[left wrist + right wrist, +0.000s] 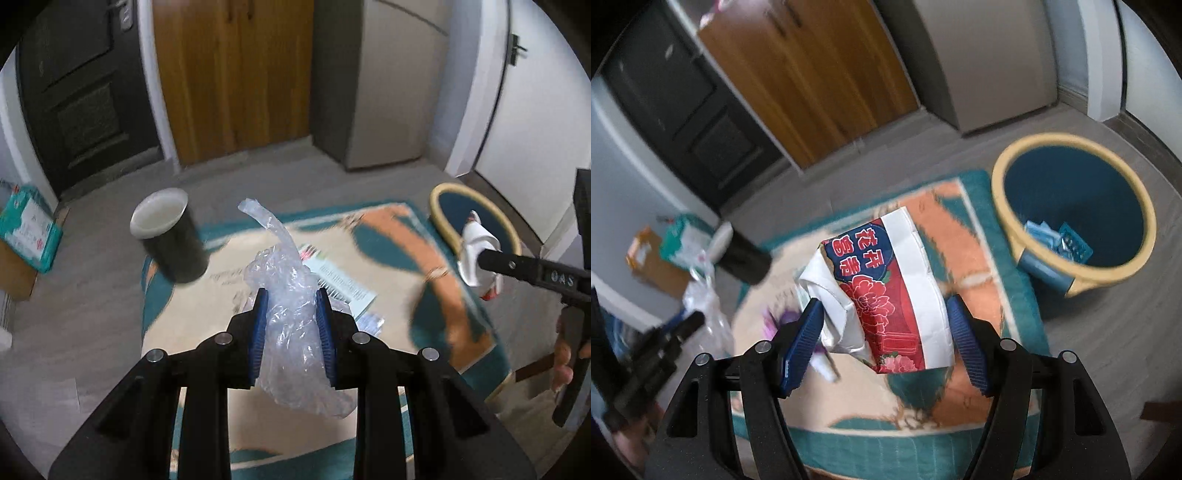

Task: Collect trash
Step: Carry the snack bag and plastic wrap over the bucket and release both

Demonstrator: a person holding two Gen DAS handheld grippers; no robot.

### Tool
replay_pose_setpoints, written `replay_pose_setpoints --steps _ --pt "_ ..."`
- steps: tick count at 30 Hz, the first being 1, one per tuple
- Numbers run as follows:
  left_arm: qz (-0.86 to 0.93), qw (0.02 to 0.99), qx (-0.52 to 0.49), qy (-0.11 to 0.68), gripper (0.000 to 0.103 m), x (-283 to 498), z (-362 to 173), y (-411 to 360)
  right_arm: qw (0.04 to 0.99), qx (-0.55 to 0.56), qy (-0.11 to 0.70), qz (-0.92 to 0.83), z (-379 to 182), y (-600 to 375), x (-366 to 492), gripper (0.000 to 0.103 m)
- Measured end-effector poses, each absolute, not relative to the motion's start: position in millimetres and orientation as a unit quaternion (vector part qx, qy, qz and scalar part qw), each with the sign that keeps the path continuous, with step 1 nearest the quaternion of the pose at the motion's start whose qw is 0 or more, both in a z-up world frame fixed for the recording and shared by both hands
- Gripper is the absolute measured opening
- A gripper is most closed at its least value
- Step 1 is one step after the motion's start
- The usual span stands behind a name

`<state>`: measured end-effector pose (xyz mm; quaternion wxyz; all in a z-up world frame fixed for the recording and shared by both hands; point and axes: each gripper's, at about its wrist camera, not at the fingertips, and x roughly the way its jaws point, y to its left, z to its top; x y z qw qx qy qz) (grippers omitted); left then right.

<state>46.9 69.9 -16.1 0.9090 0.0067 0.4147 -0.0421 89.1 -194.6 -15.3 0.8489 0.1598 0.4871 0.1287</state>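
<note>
Both views are blurred, so the print on the papers (341,284) lying on the teal, orange and cream rug (391,236) cannot be read. The left gripper (291,325) clamps a crumpled clear plastic bag (288,295) above the rug, its long axis running up and away to a twisted tip. The right gripper (886,332) pinches a creased white, red and navy paper packet (886,291), tilted lengthwise, left of the blue, cream-rimmed bin (1071,206). A black paper cup (170,236) leans nearby.
</note>
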Motion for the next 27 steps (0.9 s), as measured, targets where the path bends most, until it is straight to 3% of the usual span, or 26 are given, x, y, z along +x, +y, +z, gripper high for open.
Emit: replay_pose_setpoints --steps 4,13,19,27 --pt "-0.081 0.921 0.002 0.381 0.025 52 17 44 0.864 0.198 0.442 0.133 23 -225 103 0.07" --pt "-0.143 0.931 0.043 0.333 0.025 101 57 -20 0.913 0.139 0.375 0.078 72 -306 137 0.07" --pt "-0.193 0.918 0.06 0.342 0.025 145 31 -70 0.913 0.128 0.385 0.037 52 -360 152 0.07" --pt "-0.281 0.869 0.04 0.405 0.026 193 -44 -155 0.865 0.242 0.439 -0.012 -6 -414 178 0.07"
